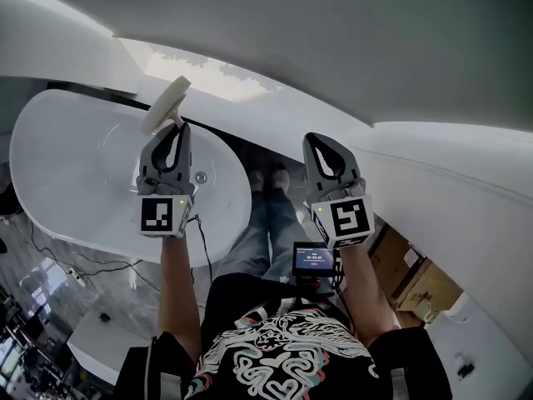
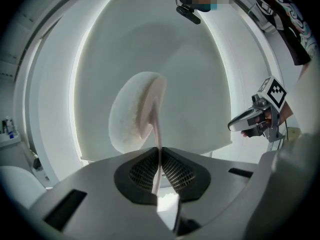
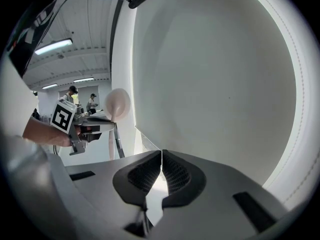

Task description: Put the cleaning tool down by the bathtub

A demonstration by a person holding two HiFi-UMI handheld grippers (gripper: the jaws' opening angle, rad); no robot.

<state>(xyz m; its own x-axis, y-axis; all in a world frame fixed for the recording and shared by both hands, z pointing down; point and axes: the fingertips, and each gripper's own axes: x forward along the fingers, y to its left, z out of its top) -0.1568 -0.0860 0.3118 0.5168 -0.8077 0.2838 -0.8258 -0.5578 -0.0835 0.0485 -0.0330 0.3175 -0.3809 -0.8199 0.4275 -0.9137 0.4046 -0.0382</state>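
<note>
The cleaning tool (image 1: 165, 103) is a pale round pad on a thin pink handle. My left gripper (image 1: 173, 130) is shut on that handle and holds the tool up over the white oval bathtub (image 1: 67, 165). In the left gripper view the round pad (image 2: 134, 111) stands just past the closed jaws, with the tub's inside behind it. My right gripper (image 1: 321, 144) is raised beside the left one, shut with nothing in it, in front of a white wall. The right gripper view shows the pad (image 3: 117, 103) off to the left.
The tub's drain (image 1: 201, 177) lies near the left gripper. Cardboard boxes (image 1: 416, 286) stand on the floor at the lower right. Cables (image 1: 75, 265) trail over the grey floor at the left. Two persons (image 3: 82, 102) stand far off in the right gripper view.
</note>
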